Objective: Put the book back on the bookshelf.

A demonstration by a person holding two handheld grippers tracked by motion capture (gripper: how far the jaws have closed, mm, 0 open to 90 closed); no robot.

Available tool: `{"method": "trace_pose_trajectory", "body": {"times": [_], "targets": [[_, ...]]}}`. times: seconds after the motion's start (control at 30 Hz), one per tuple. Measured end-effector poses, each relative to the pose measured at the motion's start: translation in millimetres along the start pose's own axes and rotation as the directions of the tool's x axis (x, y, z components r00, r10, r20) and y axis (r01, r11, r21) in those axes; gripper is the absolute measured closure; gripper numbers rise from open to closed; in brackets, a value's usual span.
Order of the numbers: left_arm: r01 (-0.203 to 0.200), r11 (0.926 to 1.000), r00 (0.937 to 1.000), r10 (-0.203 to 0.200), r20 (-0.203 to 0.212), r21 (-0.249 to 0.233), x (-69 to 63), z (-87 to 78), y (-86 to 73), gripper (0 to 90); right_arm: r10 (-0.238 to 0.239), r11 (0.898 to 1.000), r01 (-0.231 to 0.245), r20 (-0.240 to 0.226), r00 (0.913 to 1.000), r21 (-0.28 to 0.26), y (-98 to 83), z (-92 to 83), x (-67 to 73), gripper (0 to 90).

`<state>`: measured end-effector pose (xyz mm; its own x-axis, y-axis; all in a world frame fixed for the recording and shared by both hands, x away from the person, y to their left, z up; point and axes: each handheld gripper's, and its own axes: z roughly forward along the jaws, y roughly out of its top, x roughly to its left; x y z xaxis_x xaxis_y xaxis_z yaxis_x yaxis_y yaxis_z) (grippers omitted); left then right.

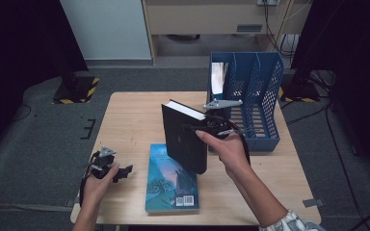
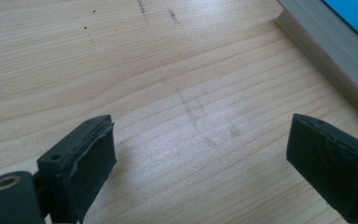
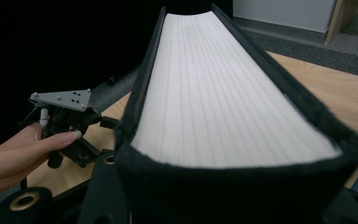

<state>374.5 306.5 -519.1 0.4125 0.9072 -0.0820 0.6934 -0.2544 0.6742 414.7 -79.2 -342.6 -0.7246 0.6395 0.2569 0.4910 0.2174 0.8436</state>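
At the near edge of the pale wooden table (image 1: pixel 130 115), the person's left hand (image 1: pixel 96 185) rests holding the left black two-jaw gripper (image 2: pixel 200 158), whose jaws stand spread wide over bare wood with nothing between them. Just beside it lies a flat teal paperback book with a barcode on its cover (image 1: pixel 172 179), its page edge also showing in the corner of the left gripper view. Above the far end of that paperback, the right black two-jaw gripper (image 1: pixel 211 126) pinches a thick black hardcover book with white page edges (image 1: pixel 185 137), held upright and tilted off the table in the right hand (image 1: pixel 229 149); in the right gripper view the jaws seem to press on both covers near the book's end, though the pads themselves are mostly hidden. Farther back, at the table's right far corner, stands a blue perforated plastic file rack with upright dividers (image 1: pixel 265 96), near the held book but apart from it.
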Motion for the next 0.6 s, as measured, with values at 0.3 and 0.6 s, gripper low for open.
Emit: {"method": "trace_pose_trajectory", "body": {"times": [0.3, 0.6], "targets": [[0.003, 1.0000, 1.0000, -0.003, -0.004, 0.010, 0.3, 1.2, -1.2, 6.7, 0.042, 0.999, -0.042, -0.014, 0.9990, -0.014, -6.4, -14.8, -8.0, 53.2], [0.004, 0.9999, 1.0000, -0.004, -0.002, 0.015, -0.2, 2.9, -1.9, 6.7, 0.060, 0.998, -0.060, -0.010, 0.9981, -0.026, -18.5, -36.5, -16.1, 53.1]]}}
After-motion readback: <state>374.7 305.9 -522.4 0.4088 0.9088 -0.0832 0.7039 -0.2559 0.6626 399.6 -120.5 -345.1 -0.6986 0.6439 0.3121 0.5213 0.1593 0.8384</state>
